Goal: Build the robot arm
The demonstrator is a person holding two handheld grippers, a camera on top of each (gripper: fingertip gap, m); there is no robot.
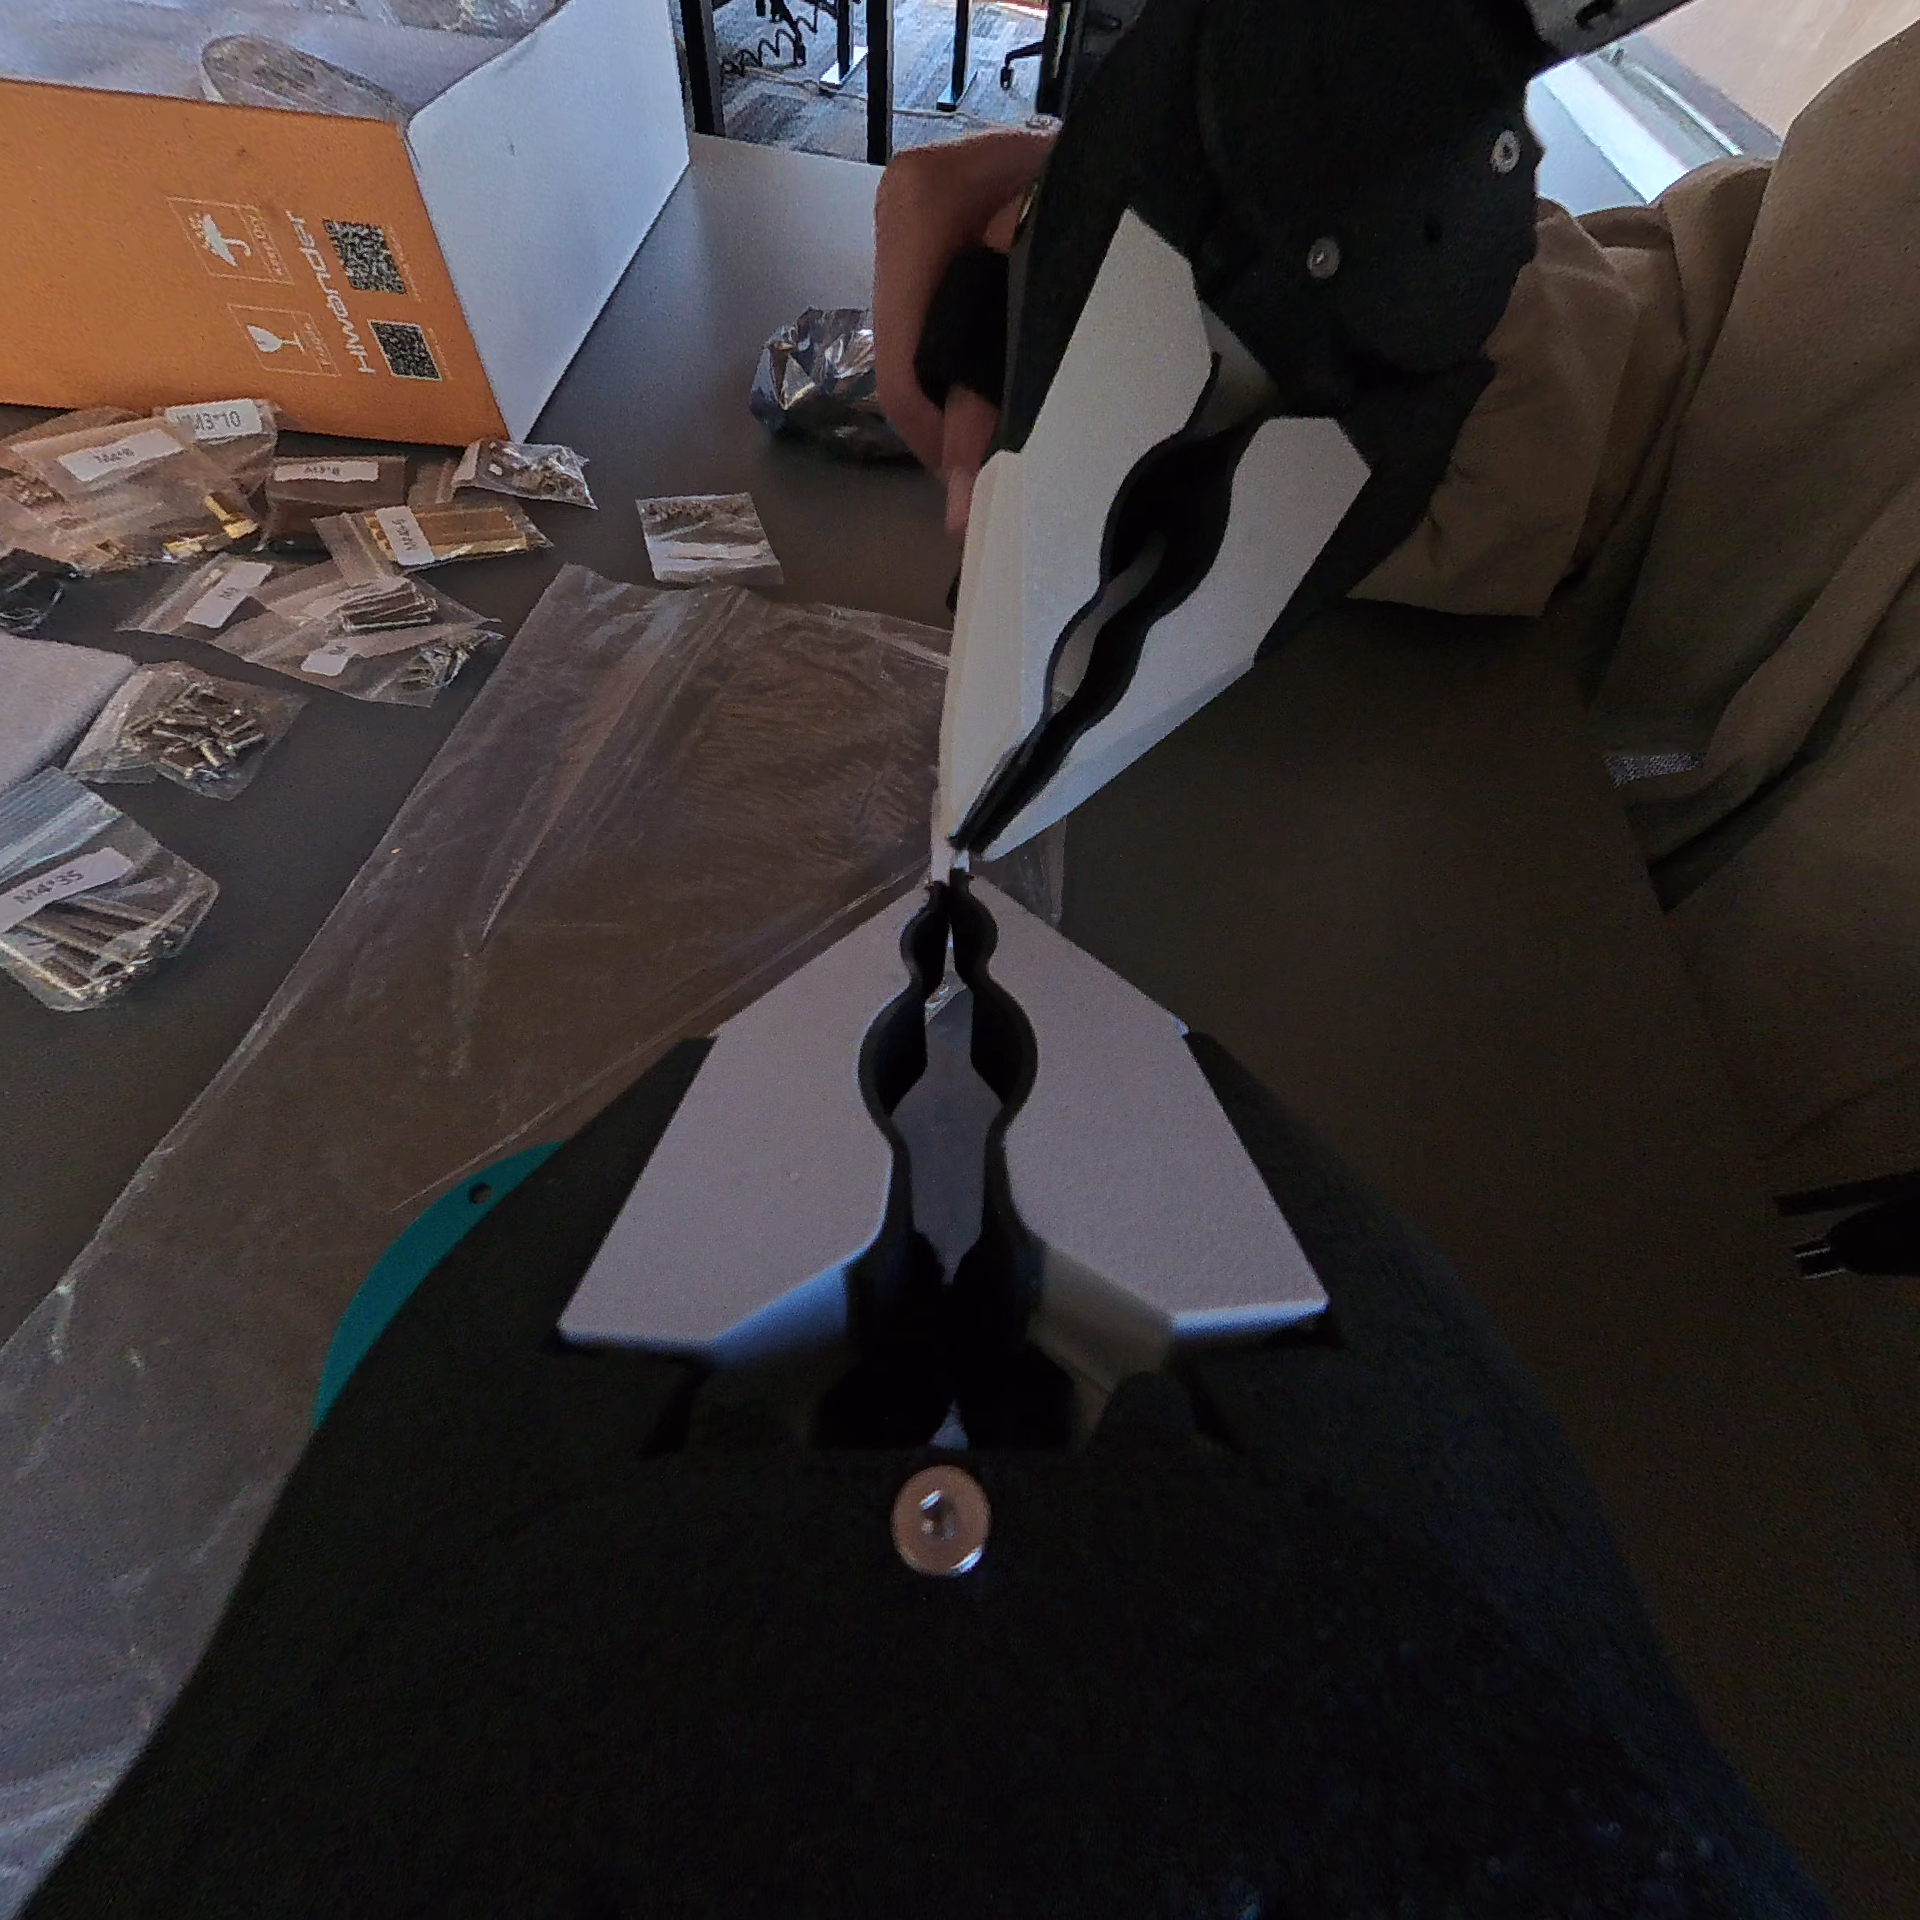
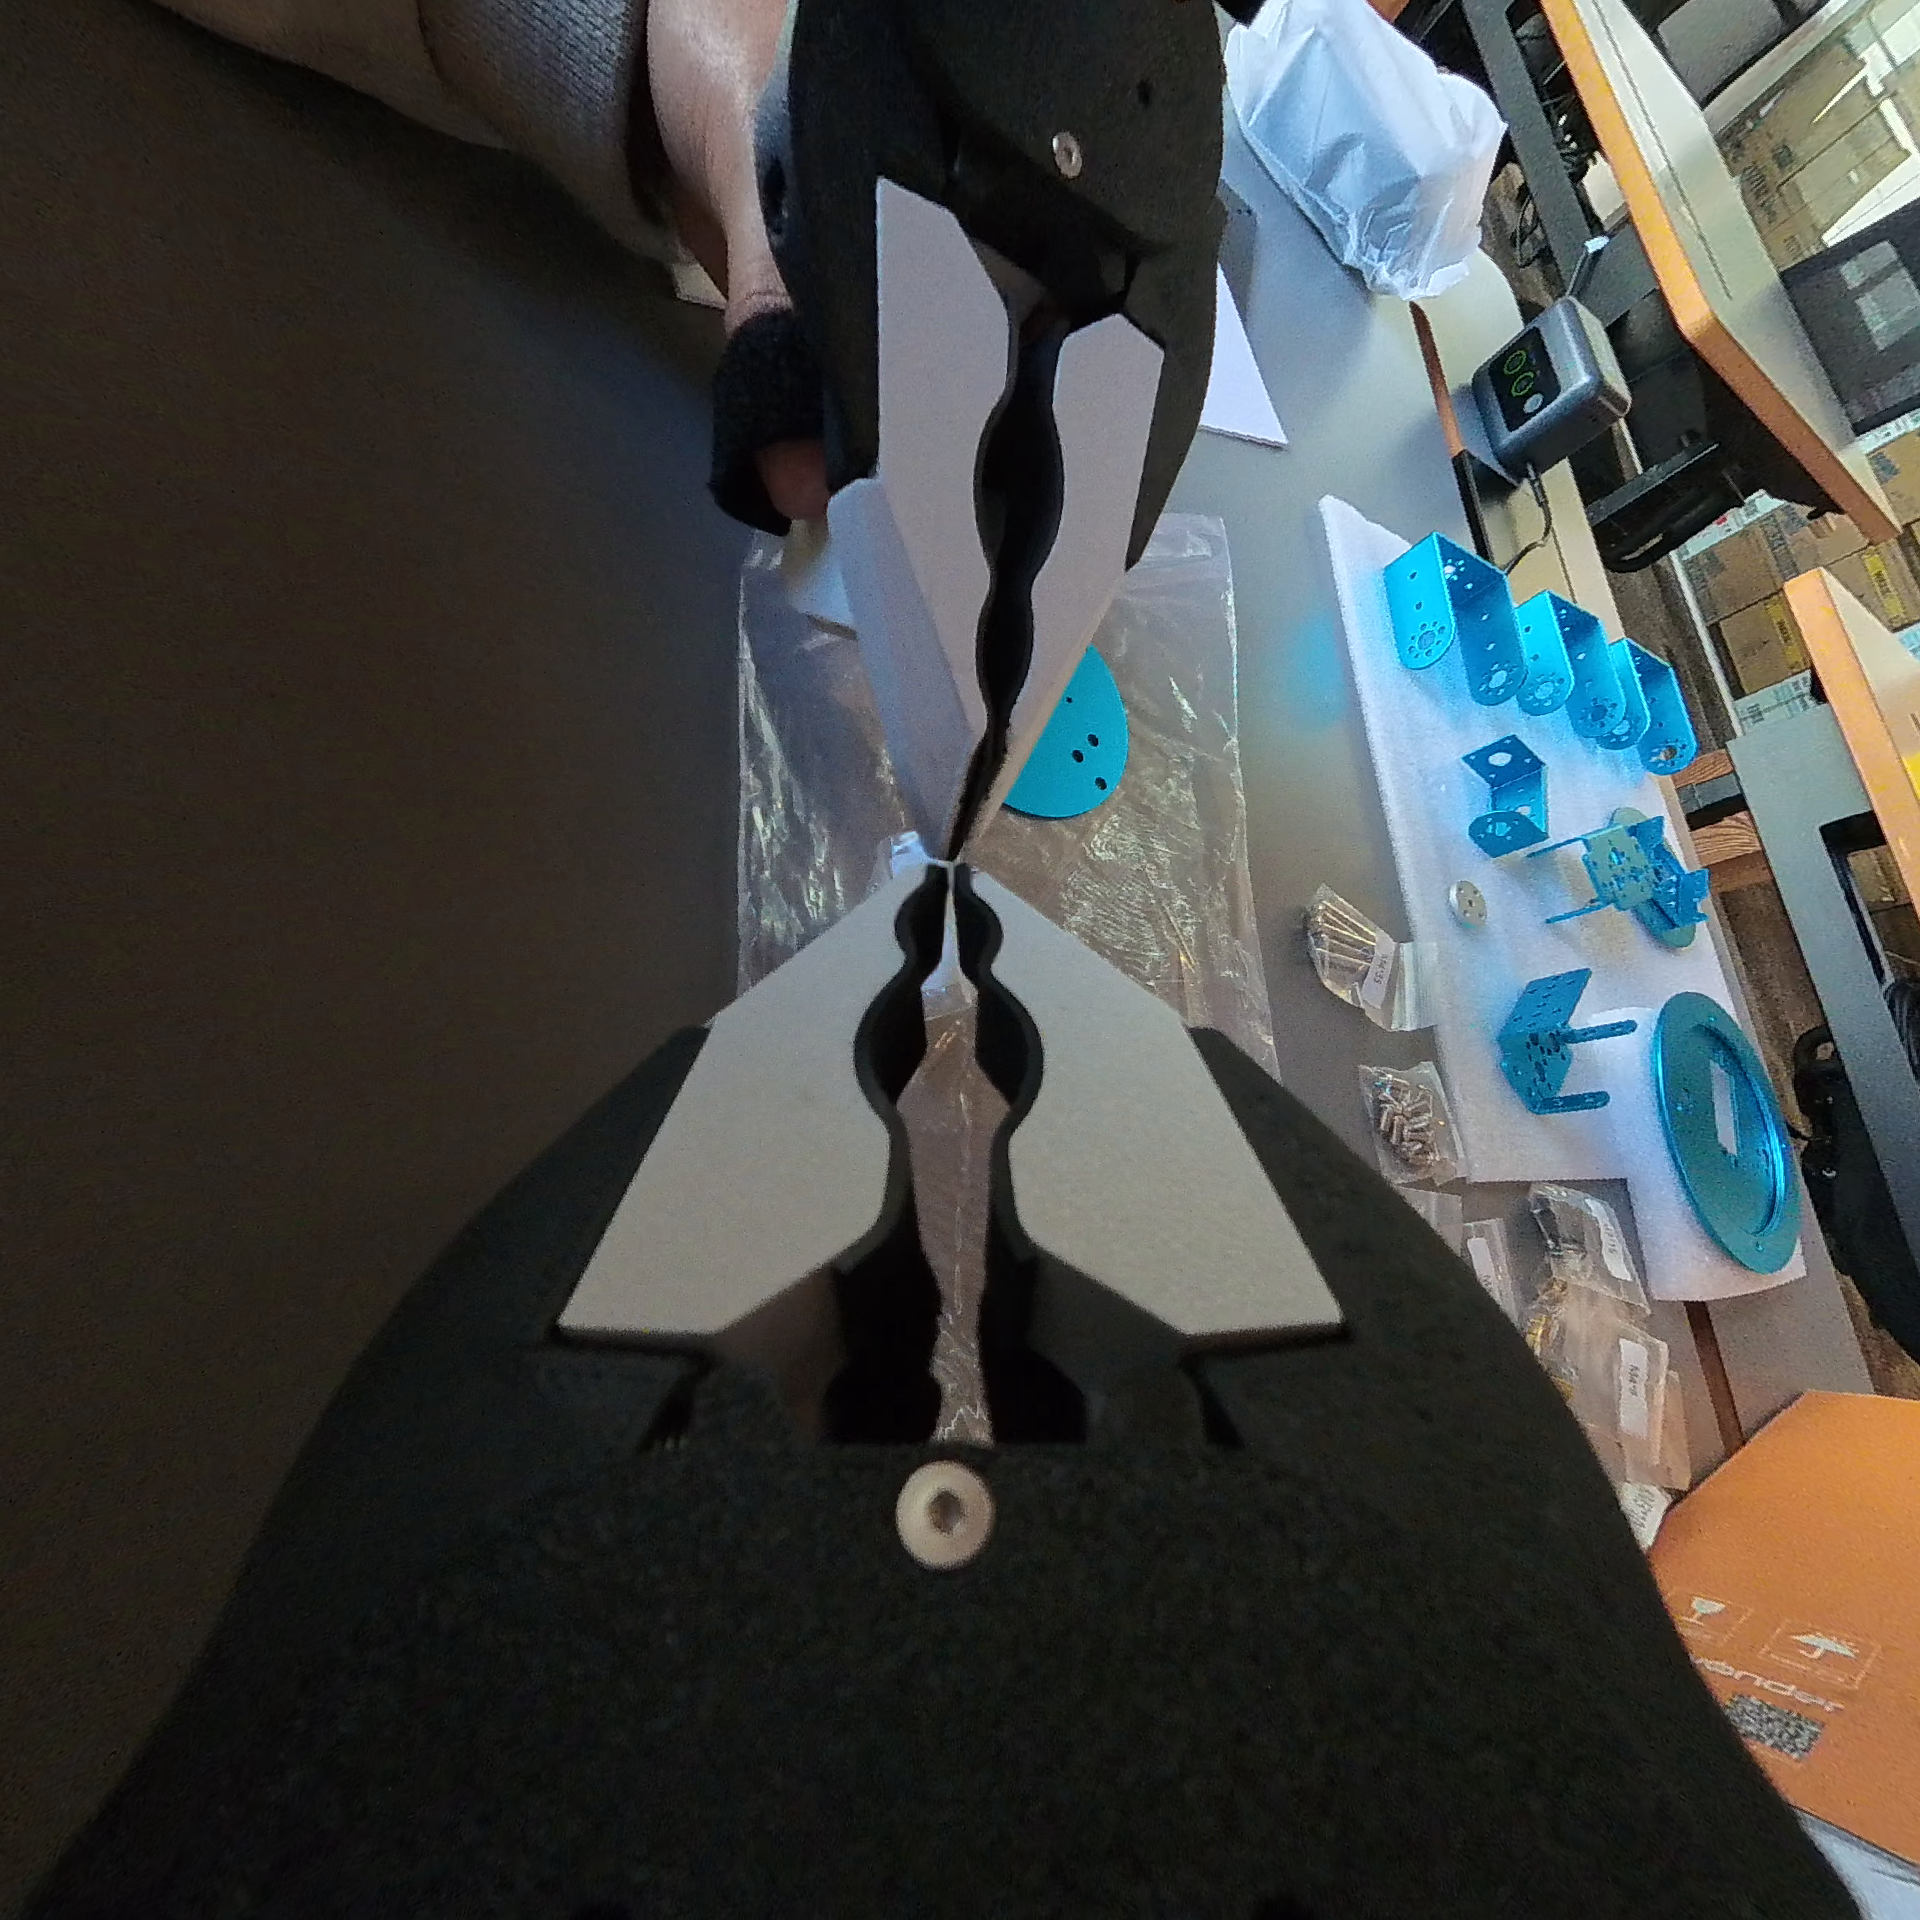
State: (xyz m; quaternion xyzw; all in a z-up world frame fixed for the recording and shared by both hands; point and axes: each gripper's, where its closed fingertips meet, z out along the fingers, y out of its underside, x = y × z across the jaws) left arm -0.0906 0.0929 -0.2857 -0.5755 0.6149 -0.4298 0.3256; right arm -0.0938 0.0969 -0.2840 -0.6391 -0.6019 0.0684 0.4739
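Note:
A large clear plastic bag (image 1: 623, 883) lies on the dark table with a teal round plate (image 1: 416, 1247) inside it. My left gripper (image 1: 951, 888) is shut on the bag's edge. My right gripper (image 1: 964, 842) comes down from the upper right, tip to tip with the left one, and is also shut on that edge. In the right wrist view my right gripper (image 2: 948, 871) is at the bottom and my left gripper (image 2: 961, 840) hangs from above. The bag (image 2: 1143, 883) and the blue plate (image 2: 1070, 748) lie behind them. A hand holds each gripper.
An orange box (image 1: 208, 260) and several small bags of screws (image 1: 156, 914) lie to the left, with a crumpled foil bag (image 1: 821, 384) behind. In the right wrist view a white foam sheet (image 2: 1392, 831) carries blue brackets (image 2: 1496, 644) and a blue ring (image 2: 1725, 1132). Left and right tips are no more than a few centimetres apart.

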